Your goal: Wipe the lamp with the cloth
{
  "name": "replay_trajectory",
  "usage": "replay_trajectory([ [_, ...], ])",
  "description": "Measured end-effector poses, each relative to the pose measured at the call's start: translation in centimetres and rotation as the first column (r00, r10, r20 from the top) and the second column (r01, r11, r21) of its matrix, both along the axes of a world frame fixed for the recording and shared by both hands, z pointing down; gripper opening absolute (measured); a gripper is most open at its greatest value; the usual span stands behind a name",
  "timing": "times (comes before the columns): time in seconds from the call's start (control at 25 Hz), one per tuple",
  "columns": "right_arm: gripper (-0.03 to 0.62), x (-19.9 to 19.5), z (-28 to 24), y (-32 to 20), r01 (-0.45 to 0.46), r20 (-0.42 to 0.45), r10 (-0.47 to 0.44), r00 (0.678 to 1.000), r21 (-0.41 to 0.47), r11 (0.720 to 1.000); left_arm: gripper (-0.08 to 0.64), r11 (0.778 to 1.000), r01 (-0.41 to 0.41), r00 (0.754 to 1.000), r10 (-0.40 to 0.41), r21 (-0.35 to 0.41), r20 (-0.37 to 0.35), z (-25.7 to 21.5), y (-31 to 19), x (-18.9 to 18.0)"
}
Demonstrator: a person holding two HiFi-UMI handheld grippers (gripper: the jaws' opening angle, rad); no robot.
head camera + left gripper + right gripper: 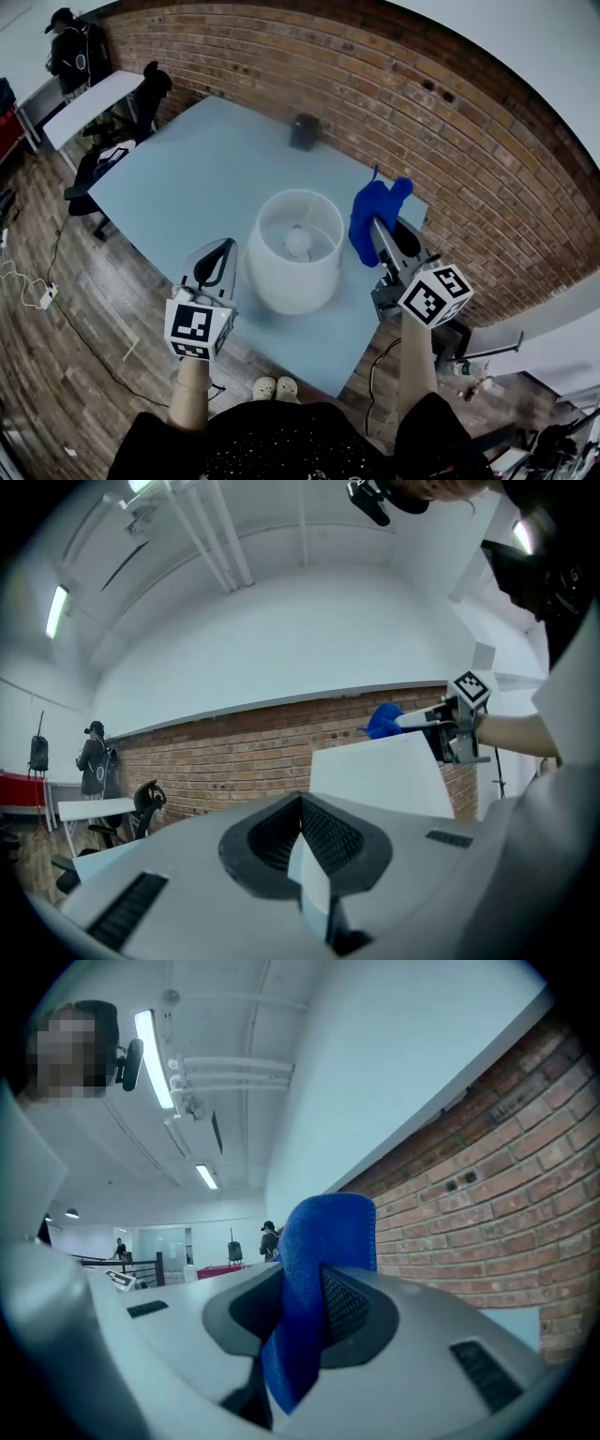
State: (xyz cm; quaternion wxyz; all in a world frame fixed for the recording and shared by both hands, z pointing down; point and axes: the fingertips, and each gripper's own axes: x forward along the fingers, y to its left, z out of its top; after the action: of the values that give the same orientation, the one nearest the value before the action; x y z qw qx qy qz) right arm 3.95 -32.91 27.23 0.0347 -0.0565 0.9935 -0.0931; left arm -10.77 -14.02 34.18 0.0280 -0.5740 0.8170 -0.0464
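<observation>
Head view, item one: lamp (291, 281), white drum shade. It is standing upright near the front edge of the table (206, 178), with the bulb (298, 242) showing through the open top. We are flanking it with one tool on each side, so either can reach the shade.

Item two: cloth (373, 204), blue, bunched. We are pinching it in the right gripper (378, 231), whose jaws are pressing together on a fold. In the right gripper view the cloth (314, 1279) is running up between them and flopping over the tip. We are holding it just beside the shade's right rim, apart from it as far as we can tell. This is likely so that soft fabric meets the shade before any hard part does.

Item three: left gripper (225, 249), jaws pressed together on nothing, hovering at the shade's left. We are probably holding it there to steady the lamp, which looks light enough to slide under a wipe.

Item four: dark box (305, 131), far side of the table, well apart.
</observation>
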Motion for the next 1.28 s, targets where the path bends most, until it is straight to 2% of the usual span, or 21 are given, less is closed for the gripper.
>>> replay_trajectory([
  [0.2,0.094,-2.5,-1.0,0.4,0.062,0.002,-0.062,0.998,-0.007,0.998,0.009,1.000,0.012,1.000,-0.012,0.000,0.011,-0.6,-0.4,-0.5],
  [0.44,0.094,-3.9,2.2,-0.4,0.051,-0.042,-0.054,0.998,-0.076,0.996,0.009,0.999,0.031,1.000,-0.031,-0.024,0.004,0.4,-0.4,-1.0],
  [0.68,0.094,-4.2,5.3,-1.1,0.047,-0.103,-0.055,0.993,-0.071,0.996,0.009,0.998,0.051,0.999,-0.051,-0.026,0.000,1.2,-1.0,-1.3],
  [0.84,0.094,-4.1,7.4,-1.6,0.043,-0.137,-0.057,0.989,-0.097,0.994,0.009,0.998,0.060,0.998,-0.060,-0.028,-0.002,1.8,-1.5,-1.5],
  [1.12,0.094,-4.2,11.1,-2.8,-0.016,-0.209,-0.010,0.978,-0.125,0.992,0.009,0.998,0.036,0.999,-0.037,-0.049,-0.022,3.1,-1.9,-2.7],
  [1.28,0.094,-4.1,13.2,-3.5,-0.064,-0.285,0.034,0.958,-0.096,0.993,0.009,0.998,0.018,0.999,-0.020,-0.064,-0.036,3.6,-2.4,-3.8],
])
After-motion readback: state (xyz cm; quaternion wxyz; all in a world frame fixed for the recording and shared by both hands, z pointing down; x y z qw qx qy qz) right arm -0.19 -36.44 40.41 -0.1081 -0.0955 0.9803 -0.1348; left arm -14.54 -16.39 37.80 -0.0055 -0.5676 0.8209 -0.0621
